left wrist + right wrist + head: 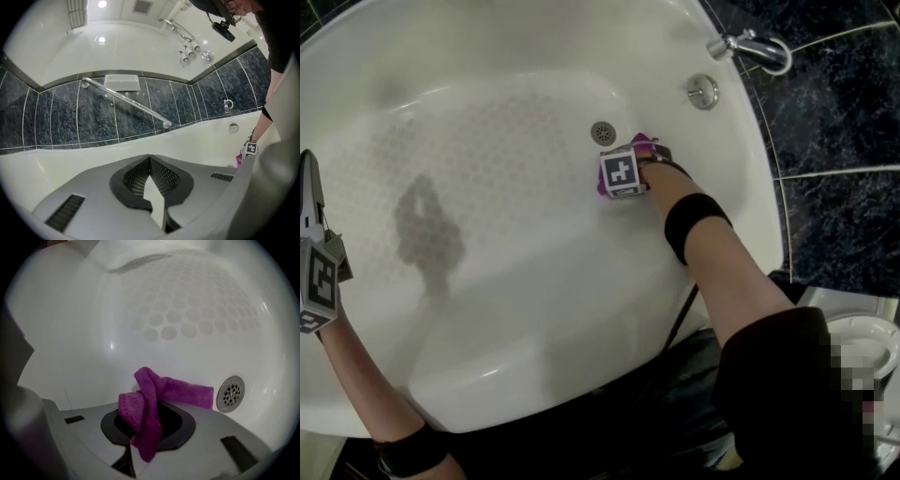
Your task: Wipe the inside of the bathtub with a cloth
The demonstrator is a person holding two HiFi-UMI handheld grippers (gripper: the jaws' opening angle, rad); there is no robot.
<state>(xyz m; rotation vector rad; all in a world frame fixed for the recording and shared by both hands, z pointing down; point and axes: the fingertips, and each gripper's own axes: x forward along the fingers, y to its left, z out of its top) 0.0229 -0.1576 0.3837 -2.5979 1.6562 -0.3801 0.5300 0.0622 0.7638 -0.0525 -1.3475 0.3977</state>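
We are looking down into the white bathtub [534, 309], which fills most of the head view and is set against dark marbled tiles [834, 103]. Its floor carries a pattern of faint round dots, and a grey shadow lies on the left part of that floor. Inside the tub are the front of the right gripper [146, 430] and the purple cloth [183, 392] it carries.

The right gripper reaches down to the tub floor near the far right end. Its jaws are pinched together on the cloth. One bunched fold hangs back through the dark pads towards the camera, and the rest spills out ahead of the tips onto the white surface. In the head view the cloth shows as a bit of magenta just past the marker cube, on the side towards the drain [602, 132]. In the right gripper view the free end of the cloth stops just beside the drain, though we cannot tell whether they touch.

The left gripper [150, 159] is held at the tub's left side, well apart from the cloth. Its pads meet at the tips with nothing between them, and it looks across the tub at the tiled wall and a slanting metal grab bar [126, 101].

On the tub's far right wall sits a round chrome knob [703, 91]. Beyond it, on the rim, is the chrome faucet [750, 45].
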